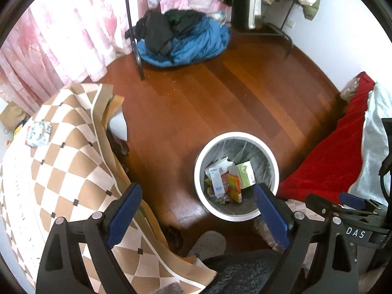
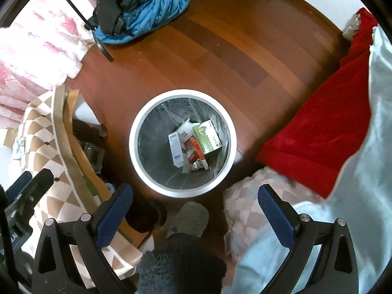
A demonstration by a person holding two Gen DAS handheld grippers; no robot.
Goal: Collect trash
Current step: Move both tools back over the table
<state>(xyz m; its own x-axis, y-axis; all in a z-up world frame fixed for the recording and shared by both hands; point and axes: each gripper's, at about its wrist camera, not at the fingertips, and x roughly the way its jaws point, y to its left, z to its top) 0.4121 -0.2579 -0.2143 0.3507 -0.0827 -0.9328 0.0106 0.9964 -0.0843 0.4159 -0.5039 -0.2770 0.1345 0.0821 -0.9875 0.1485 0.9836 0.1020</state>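
Blue-padded fingers (image 2: 274,218) of the right gripper (image 2: 193,210) stand spread apart and hold nothing, poised above the white bin (image 2: 156,183) on the wooden floor (image 2: 245,49), a position that suits a drop into it or a start toward the next piece. The left gripper (image 1: 198,208) hangs over the same bin (image 1: 203,196), its fingers (image 1: 125,208) likewise parted and unloaded. Inside the bin's clear liner lies the collected trash (image 2: 193,144): one green box (image 2: 208,139), one white carton (image 2: 175,152), one red-and-orange packet (image 2: 193,150), plus crumpled scraps too tangled to count. One more likely piece, a crumpled white packet (image 1: 39,133), rests on the checkered blanket (image 1: 61,171) to the left, well apart from the bin and, in all likelihood, the next target. A red blanket (image 2: 318,134) drapes the right side. Farther out, one blue heap of clothes (image 2: 152,9) sits at the foot of a clothes rack (image 1: 133,36), beside pink curtains (image 1: 61,36).
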